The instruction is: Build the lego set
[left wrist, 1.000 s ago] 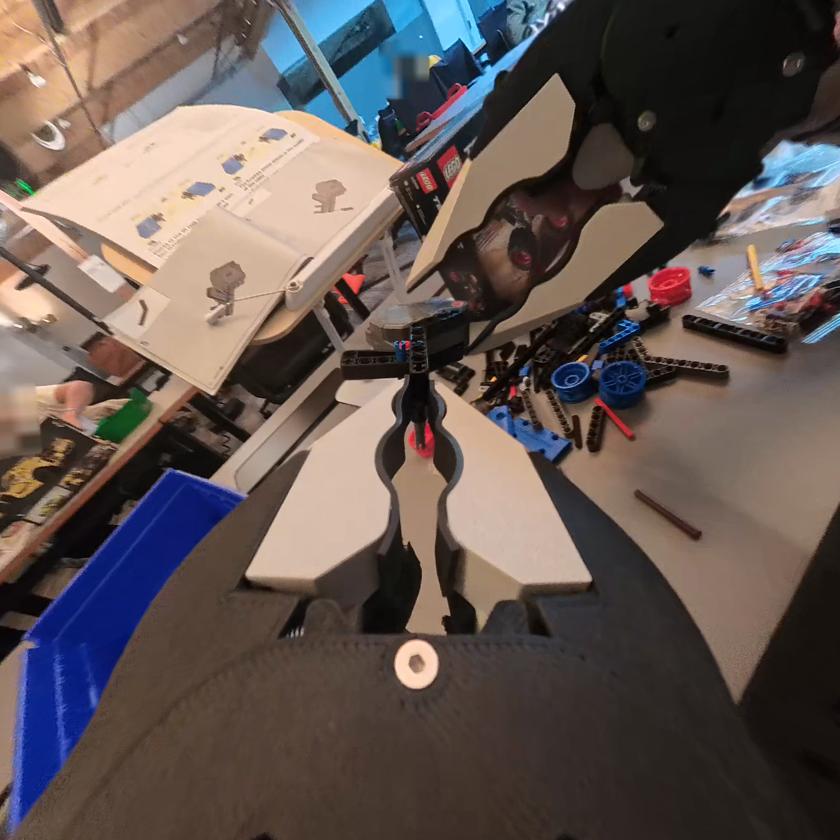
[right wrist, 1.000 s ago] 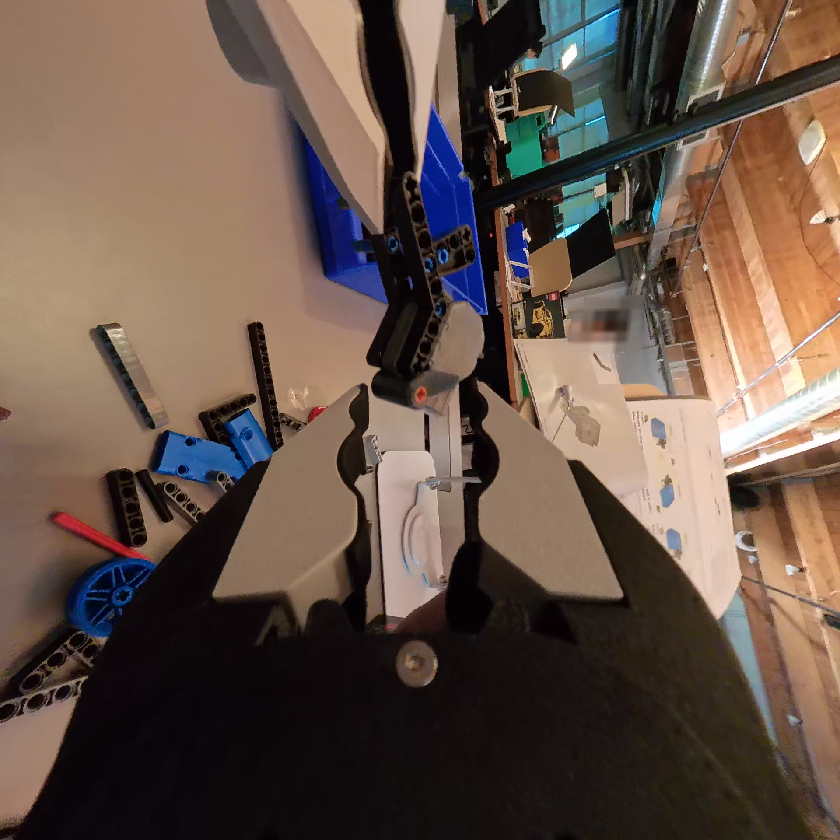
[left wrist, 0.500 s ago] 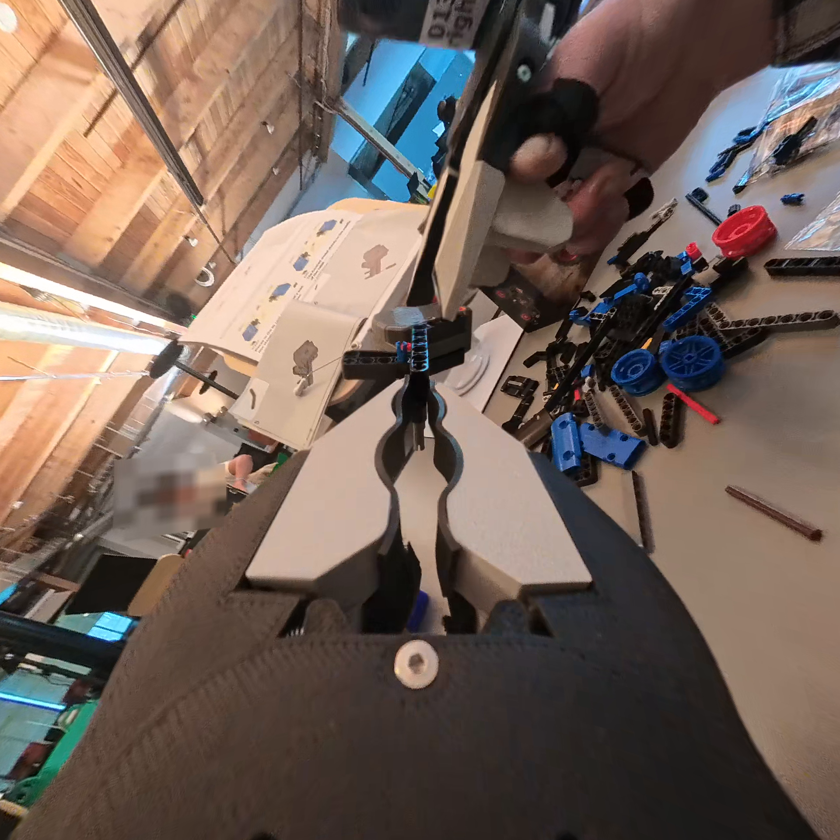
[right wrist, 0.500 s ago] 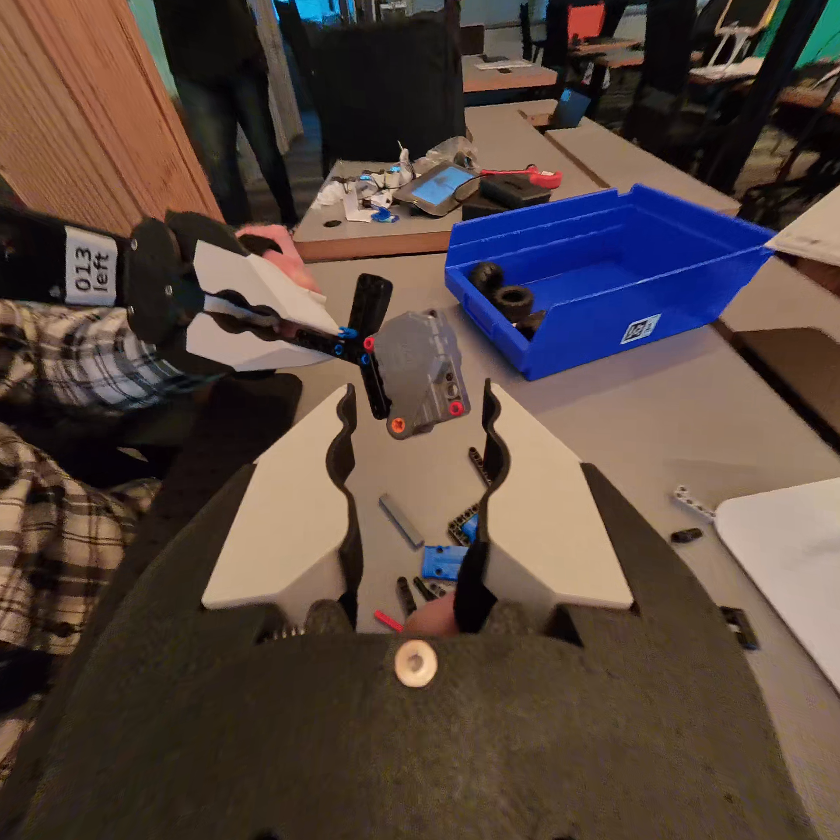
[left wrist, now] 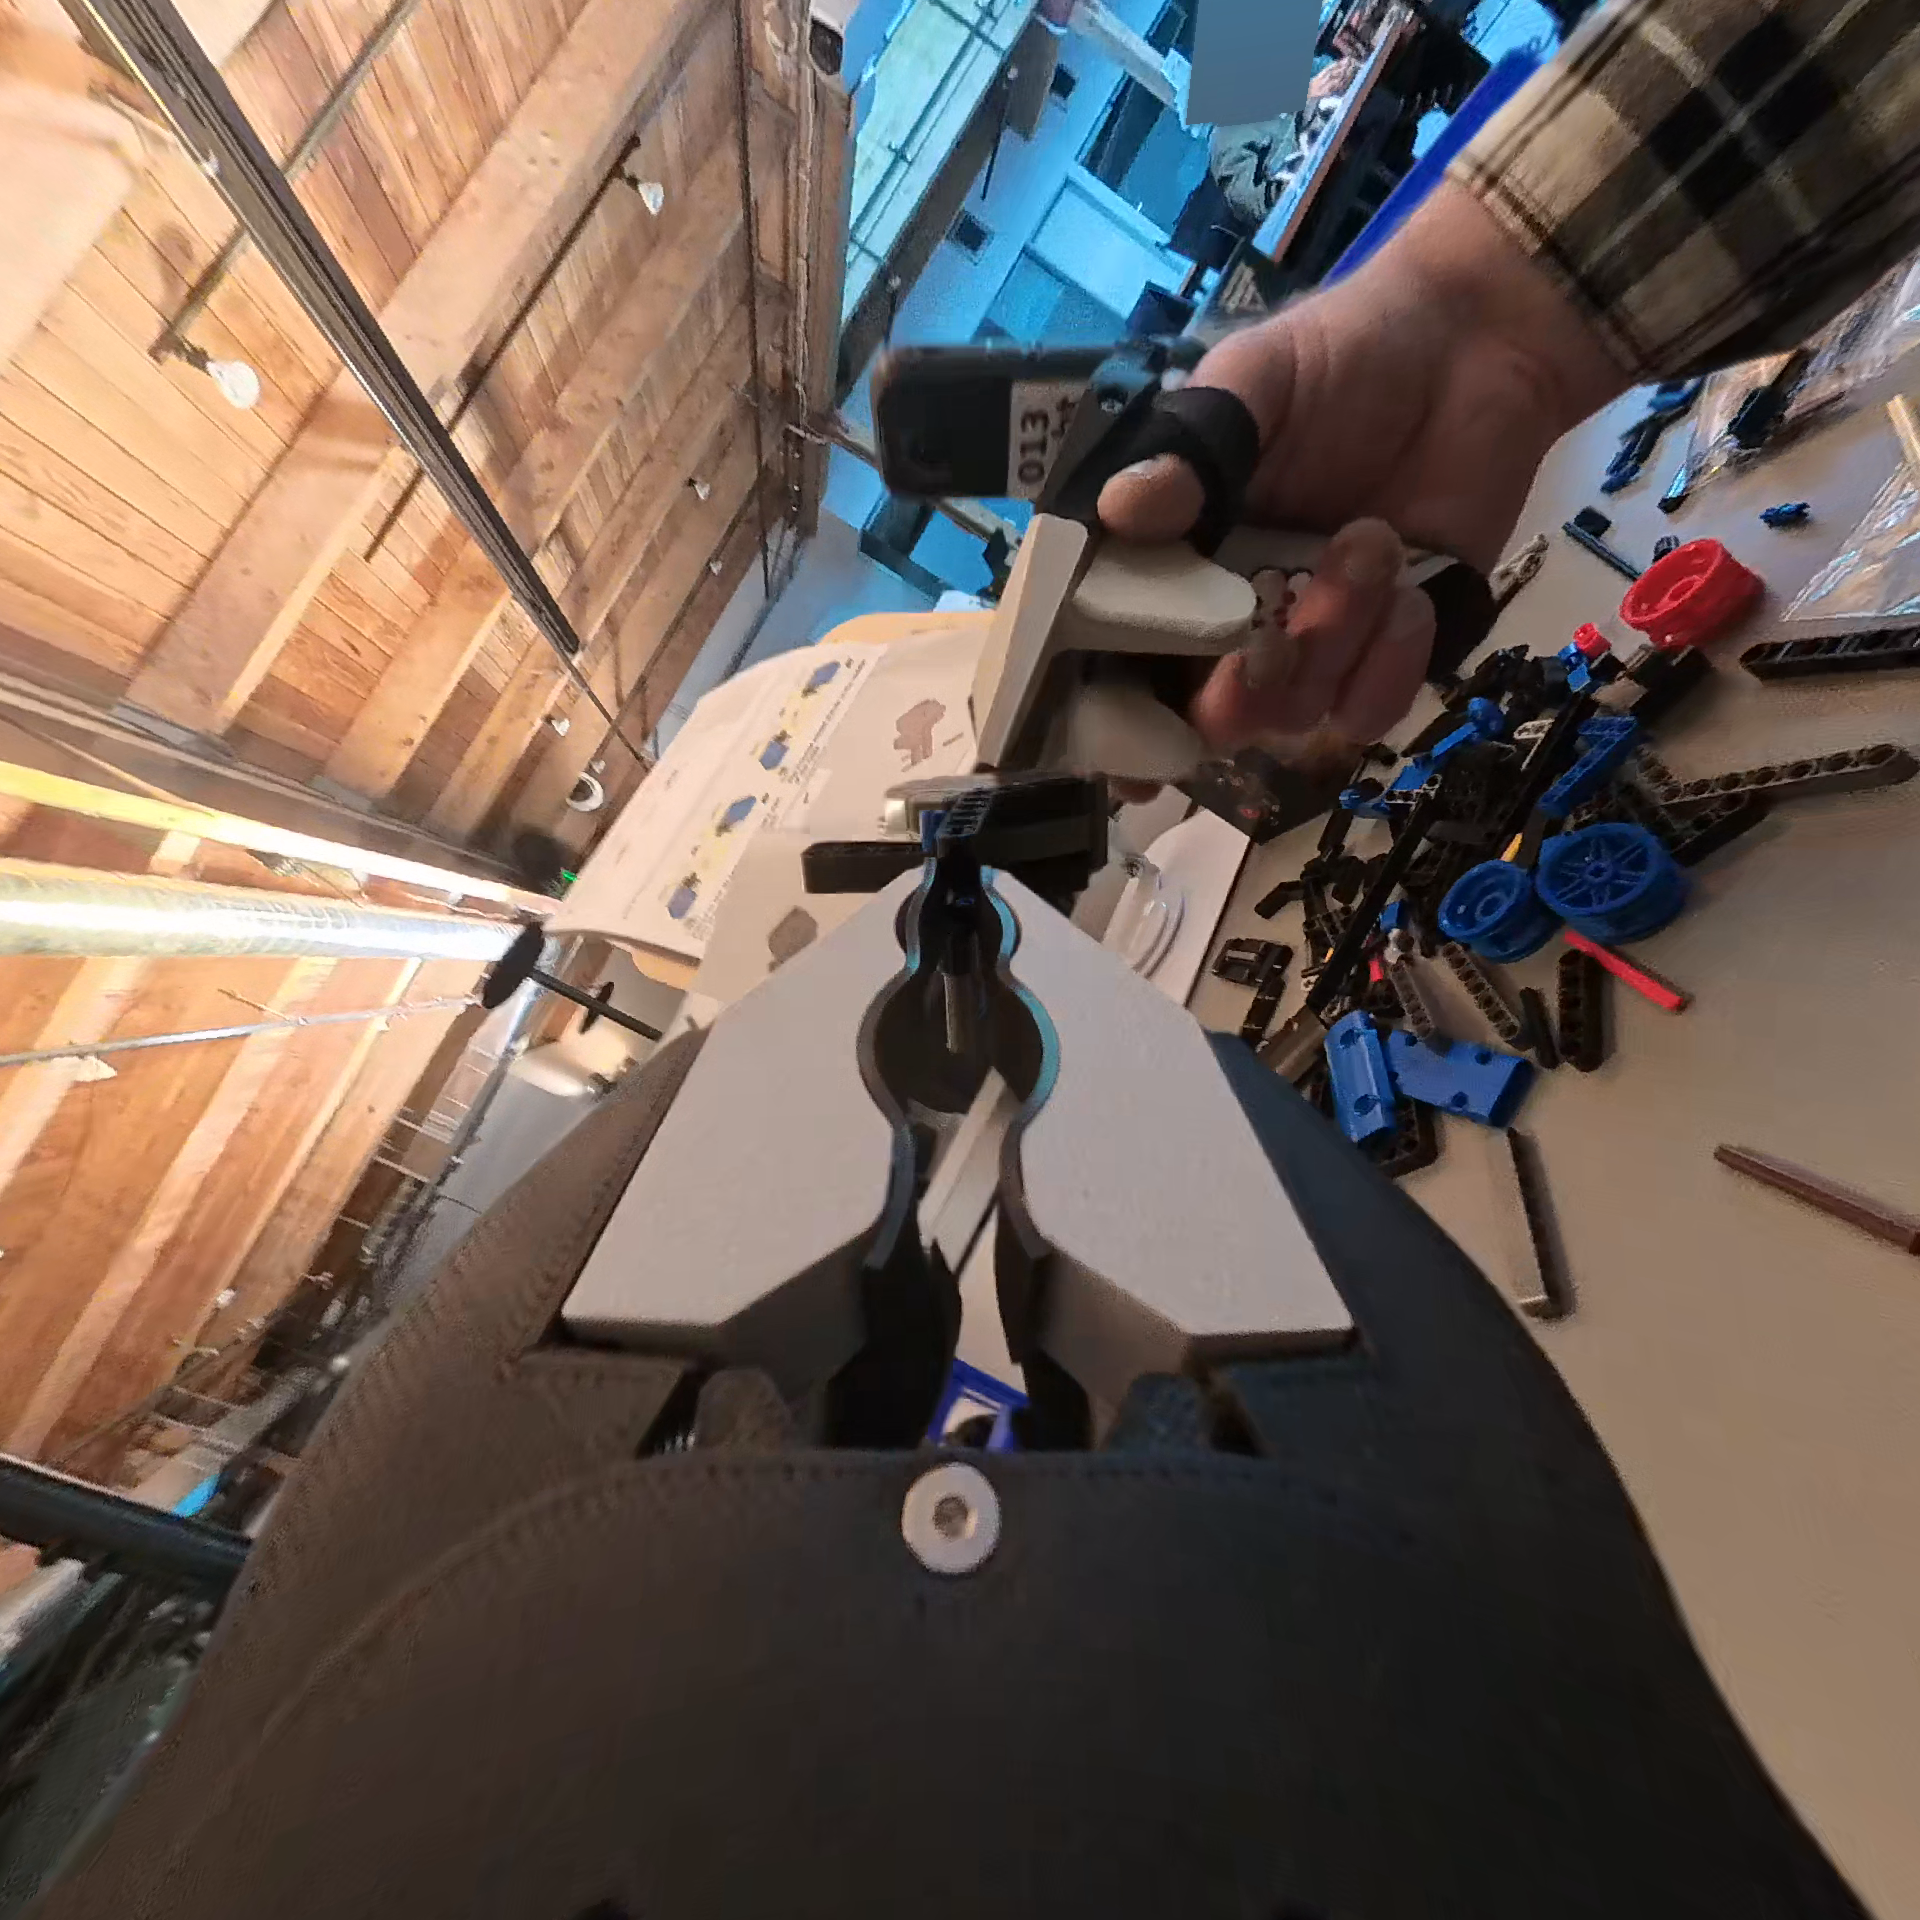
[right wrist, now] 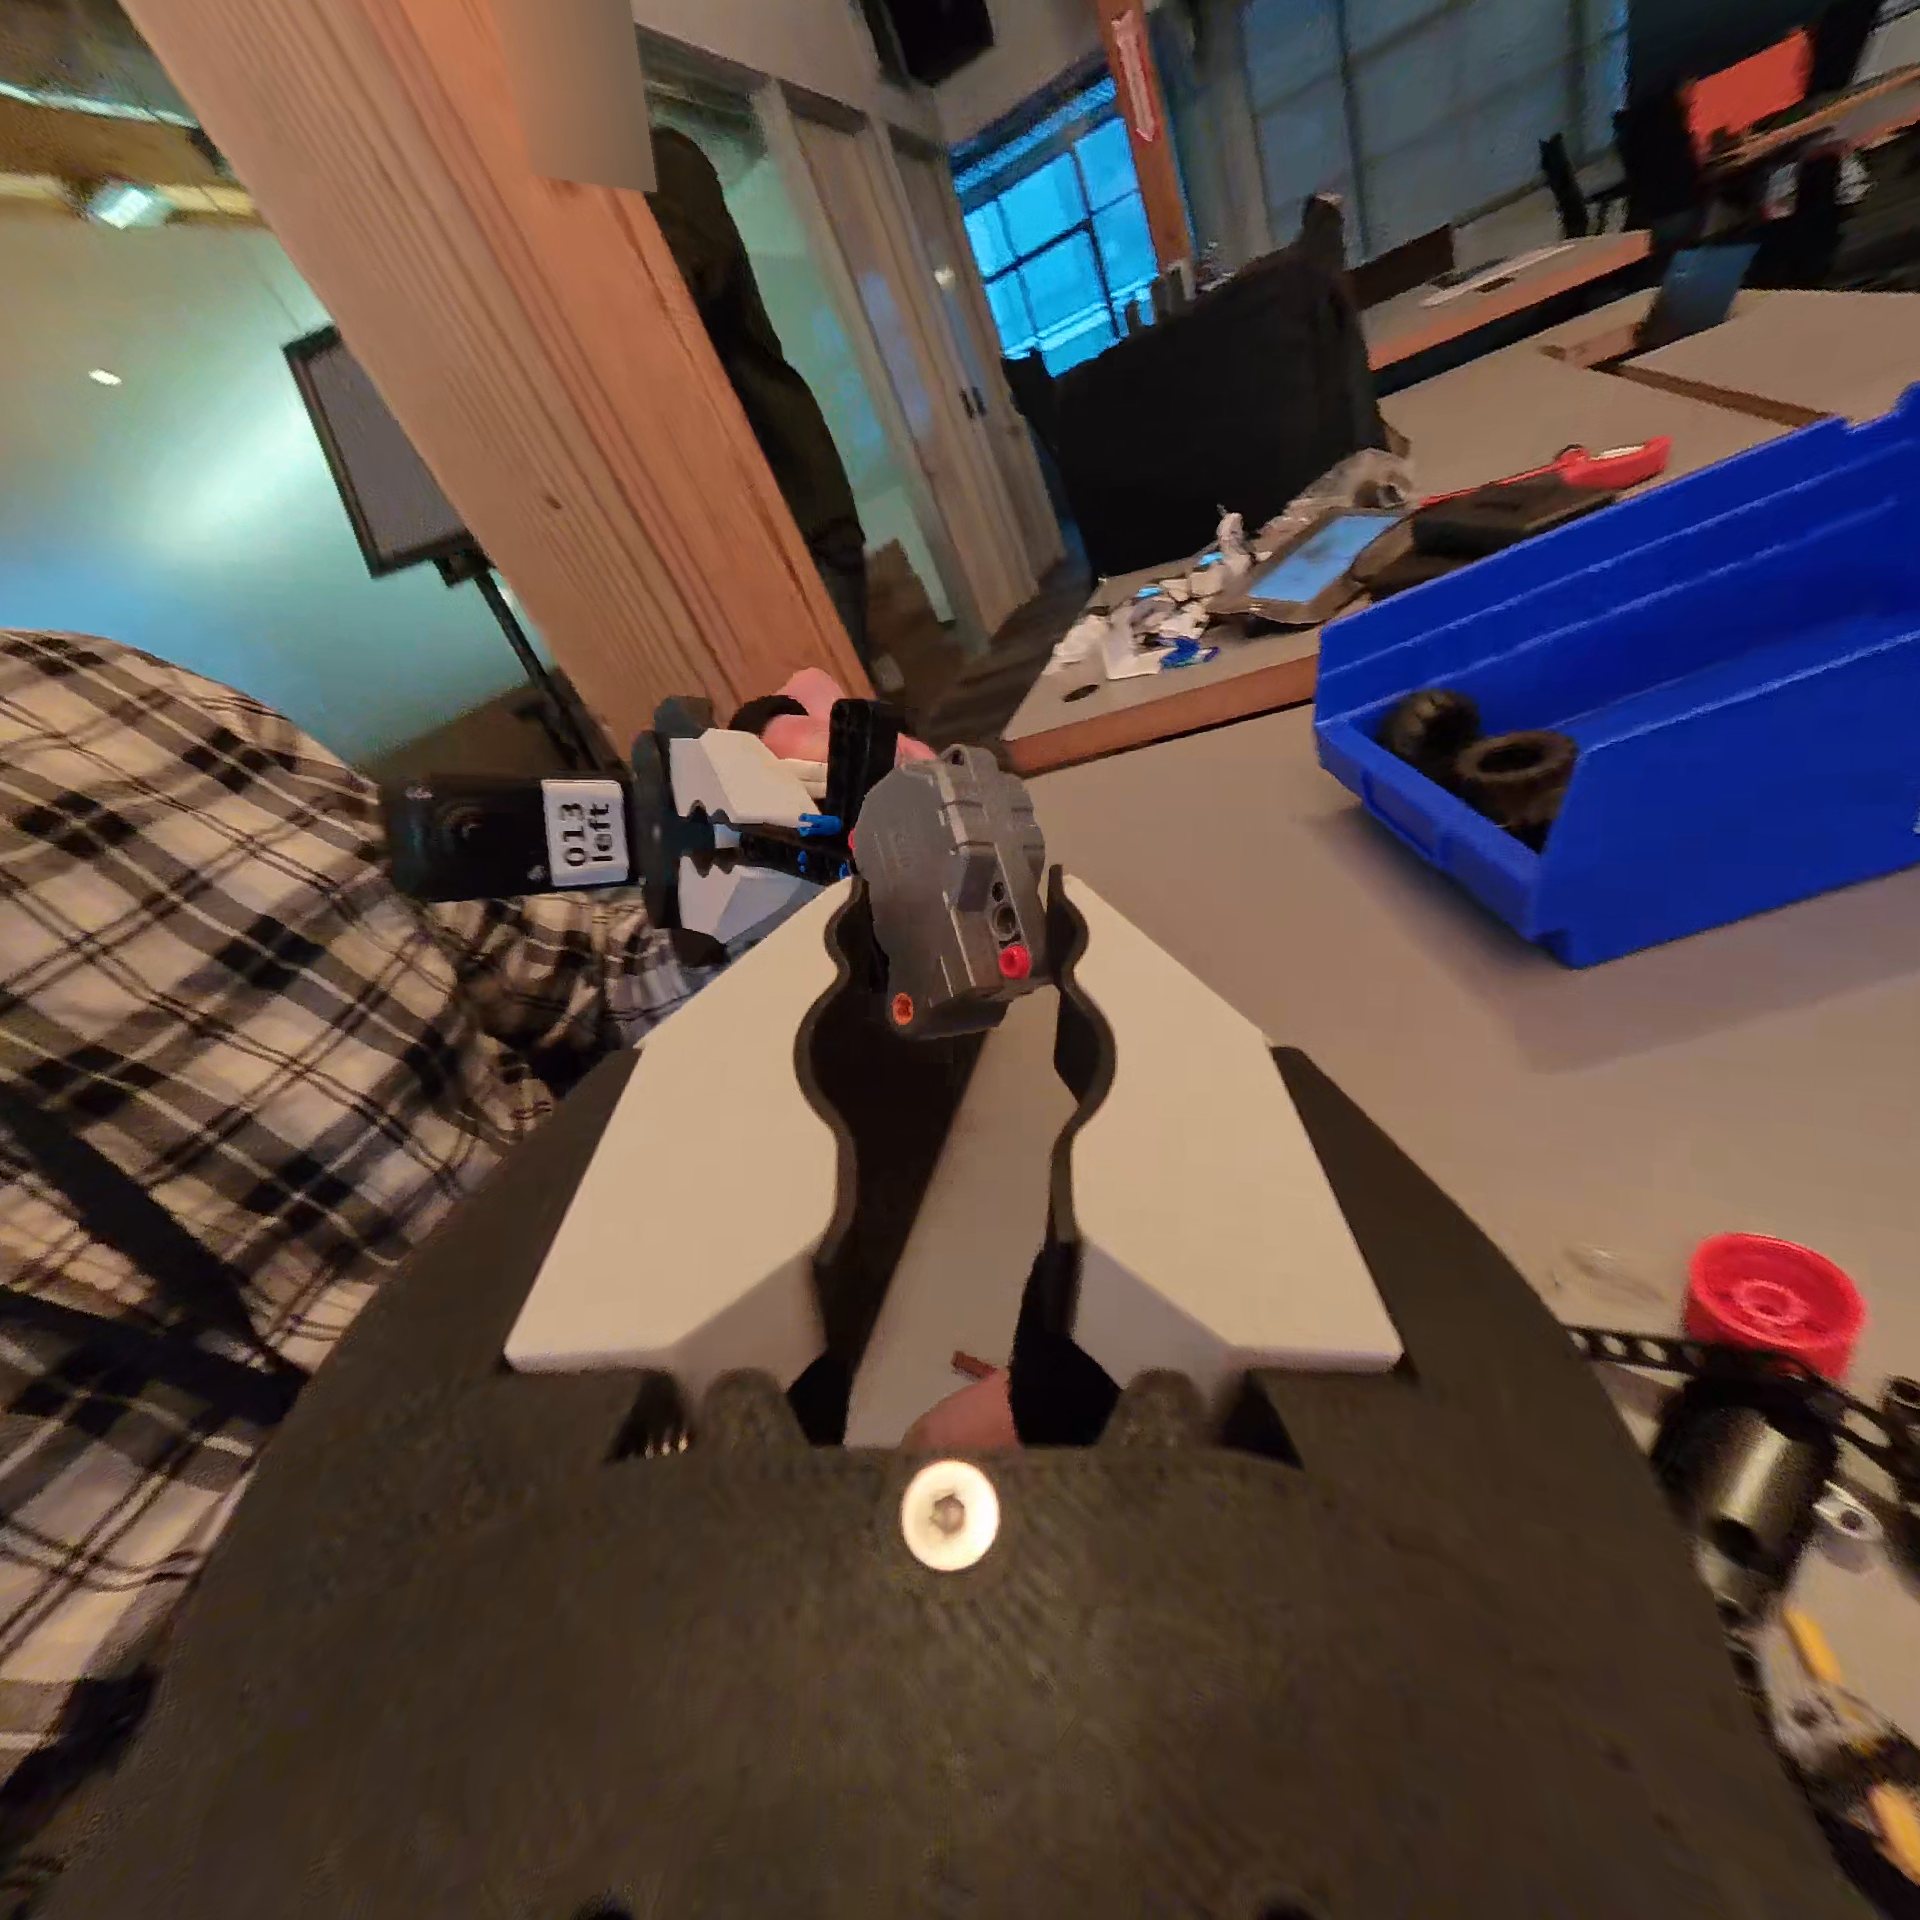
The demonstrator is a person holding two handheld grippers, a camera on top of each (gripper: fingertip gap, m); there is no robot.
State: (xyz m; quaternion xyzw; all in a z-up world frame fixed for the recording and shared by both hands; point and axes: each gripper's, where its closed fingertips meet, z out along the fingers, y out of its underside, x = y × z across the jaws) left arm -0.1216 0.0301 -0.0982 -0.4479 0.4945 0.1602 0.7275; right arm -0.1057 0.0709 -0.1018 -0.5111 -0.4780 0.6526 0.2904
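A small Lego assembly of black crossed beams (left wrist: 862,860) with blue pins and a grey motor block (right wrist: 951,883) is held in the air between both grippers. My left gripper (left wrist: 956,904) is shut on a black beam of it; it also shows in the right wrist view (right wrist: 805,836). My right gripper (right wrist: 951,914) faces it from the other side, and its fingers clasp the grey motor block on both sides. In the left wrist view the right gripper (left wrist: 997,748) shows edge-on in a hand, tips on the motor (left wrist: 997,821).
Loose black and blue parts (left wrist: 1455,831), blue wheels (left wrist: 1558,894), a red hub (left wrist: 1688,592) and a brown axle (left wrist: 1818,1195) lie on the grey table. An open instruction booklet (left wrist: 748,790) stands behind. A blue bin (right wrist: 1662,665) holds black tyres (right wrist: 1496,769). The gap from one gripper's tips to the other's is roughly 5 cm. Both grippers' tips are roughly 20 cm from the brown axle (left wrist: 1818,1195).
My right gripper has swung round to face the left one, moved in, and narrowed its fingers onto the grey motor. The left gripper has tilted upward, still holding the beam.
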